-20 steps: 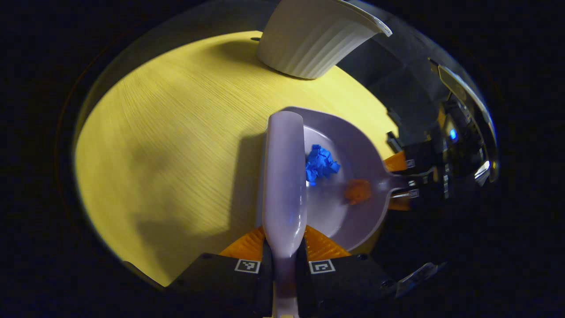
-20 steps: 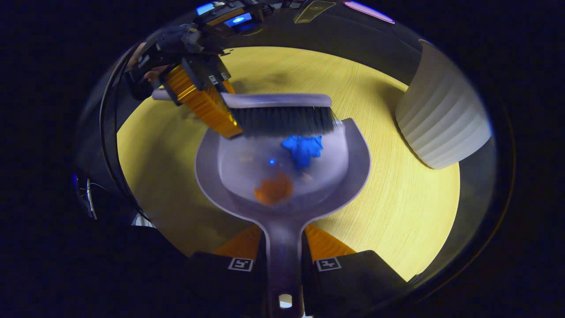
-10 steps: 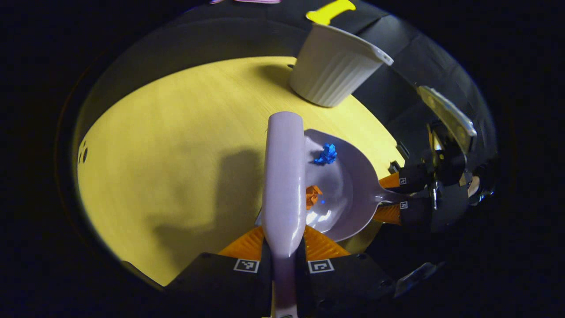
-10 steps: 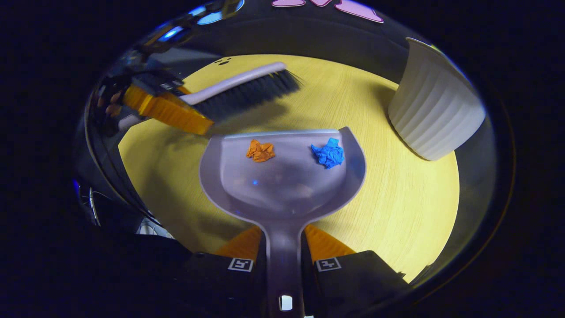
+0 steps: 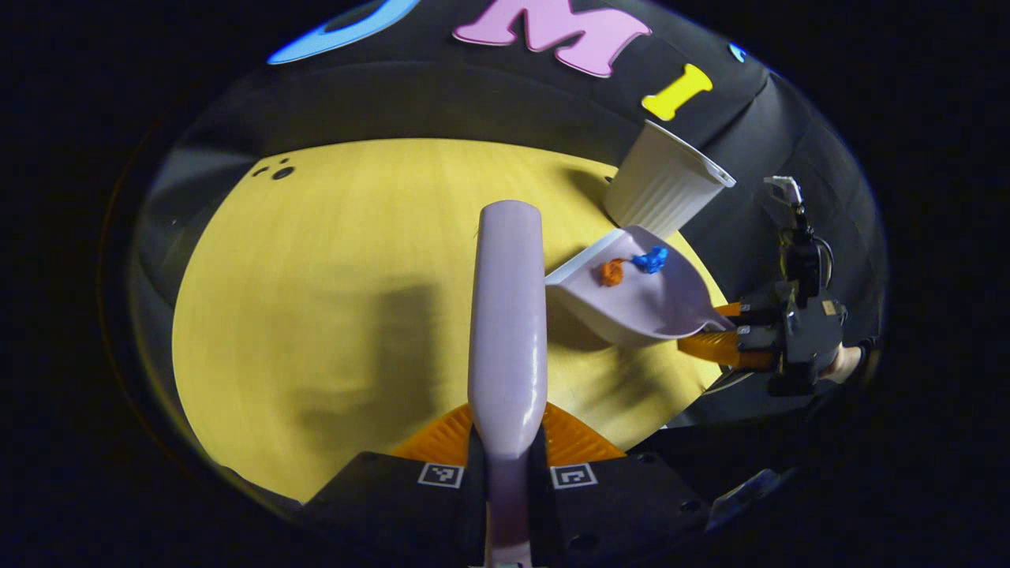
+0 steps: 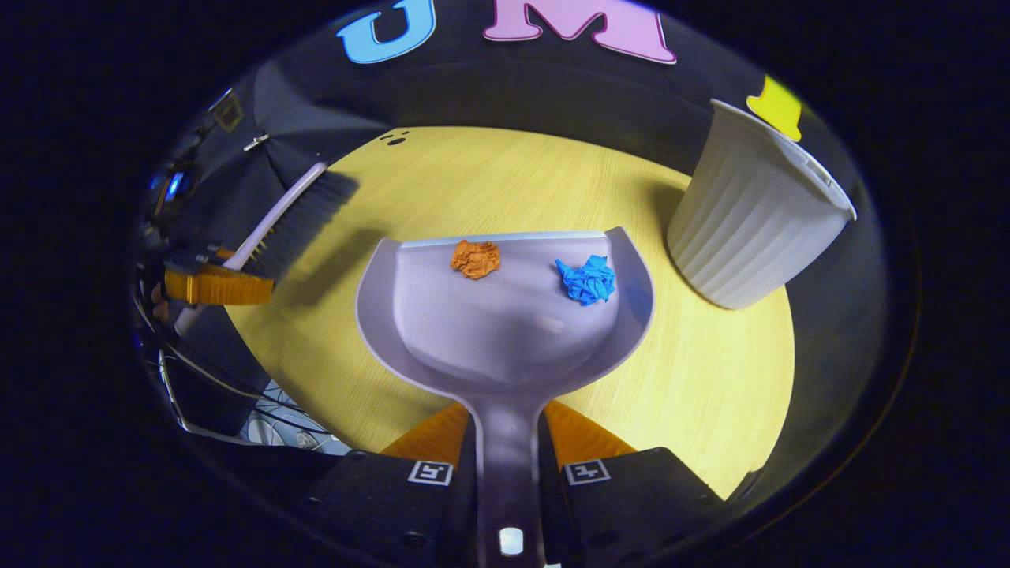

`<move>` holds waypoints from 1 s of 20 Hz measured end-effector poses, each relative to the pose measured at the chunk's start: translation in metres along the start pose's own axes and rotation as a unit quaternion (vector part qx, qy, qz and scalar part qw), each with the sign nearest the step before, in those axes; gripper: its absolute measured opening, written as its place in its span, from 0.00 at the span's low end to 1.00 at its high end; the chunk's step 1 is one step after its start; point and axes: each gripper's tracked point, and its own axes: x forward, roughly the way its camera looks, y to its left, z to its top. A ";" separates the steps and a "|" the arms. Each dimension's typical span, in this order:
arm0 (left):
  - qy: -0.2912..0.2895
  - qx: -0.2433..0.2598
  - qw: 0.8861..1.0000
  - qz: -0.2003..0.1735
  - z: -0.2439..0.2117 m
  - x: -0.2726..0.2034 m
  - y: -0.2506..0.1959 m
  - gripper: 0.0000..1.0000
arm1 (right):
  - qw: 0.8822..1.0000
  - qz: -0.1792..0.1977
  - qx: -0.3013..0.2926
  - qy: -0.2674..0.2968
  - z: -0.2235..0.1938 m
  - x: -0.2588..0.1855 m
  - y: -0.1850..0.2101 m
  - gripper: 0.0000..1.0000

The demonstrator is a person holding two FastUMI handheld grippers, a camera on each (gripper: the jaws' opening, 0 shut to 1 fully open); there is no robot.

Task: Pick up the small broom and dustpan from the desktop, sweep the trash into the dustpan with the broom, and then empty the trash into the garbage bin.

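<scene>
Right gripper (image 6: 507,442) is clamping the dustpan (image 6: 505,339) handle; two paper wads (image 6: 476,259) at twelve o'clock. Left gripper (image 5: 507,442) is clamping the broom (image 5: 507,315).

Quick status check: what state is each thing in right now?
Dustpan: held by its handle, lifted, loaded.
Orange scrap: in the dustpan, near its lip.
Blue scrap: in the dustpan.
Broom: held, off to the side.
Bin: upright, open-topped.

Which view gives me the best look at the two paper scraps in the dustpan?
The right gripper view: it looks straight into the dustpan, with the orange scrap and blue scrap apart near its front lip. The left gripper view shows them small and distant, close together.
</scene>
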 end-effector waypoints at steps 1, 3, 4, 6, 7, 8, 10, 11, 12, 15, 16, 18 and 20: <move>-0.009 -0.011 1.000 0.005 -0.012 -0.017 0.020 0.26 | 1.000 0.002 -0.001 -0.007 0.009 -0.011 -0.001 0.36; -0.023 -0.029 0.999 0.015 -0.037 -0.040 0.036 0.26 | 1.000 0.007 -0.007 -0.014 0.028 -0.036 -0.008 0.36; -0.028 -0.039 0.999 0.017 -0.047 -0.050 0.039 0.26 | 1.000 0.008 -0.014 -0.016 0.038 -0.049 -0.009 0.33; -0.030 -0.060 0.998 0.018 -0.065 -0.057 0.043 0.26 | 1.000 0.009 -0.022 -0.020 0.058 -0.079 -0.015 0.36; -0.030 -0.068 0.997 0.018 -0.068 -0.054 0.044 0.24 | 1.000 0.011 -0.023 -0.018 0.067 -0.093 -0.020 0.36; -0.029 -0.073 0.997 0.018 -0.073 -0.055 0.044 0.24 | 1.000 0.009 -0.021 -0.017 0.075 -0.105 -0.024 0.36; -0.027 -0.077 0.996 0.021 -0.081 -0.050 0.042 0.26 | 1.000 0.005 -0.004 -0.023 0.098 -0.131 -0.039 0.36; -0.025 -0.079 0.996 0.023 -0.083 -0.049 0.039 0.26 | 1.000 0.005 0.009 -0.024 0.108 -0.143 -0.047 0.36; -0.024 -0.082 0.996 0.024 -0.085 -0.050 0.040 0.26 | 0.999 0.005 0.022 -0.029 0.117 -0.153 -0.053 0.36; -0.025 -0.090 0.995 0.027 -0.085 -0.051 0.042 0.25 | 0.997 -0.023 0.051 -0.049 0.143 -0.174 -0.089 0.36; -0.026 -0.091 0.995 0.030 -0.083 -0.052 0.046 0.26 | 0.996 -0.034 0.055 -0.054 0.149 -0.180 -0.102 0.36; -0.029 -0.095 0.994 0.034 -0.079 -0.056 0.051 0.26 | 0.995 -0.052 0.063 -0.059 0.156 -0.189 -0.126 0.36; -0.026 -0.099 0.994 0.037 -0.071 -0.055 0.059 0.26 | 0.992 -0.073 0.082 -0.065 0.167 -0.195 -0.159 0.40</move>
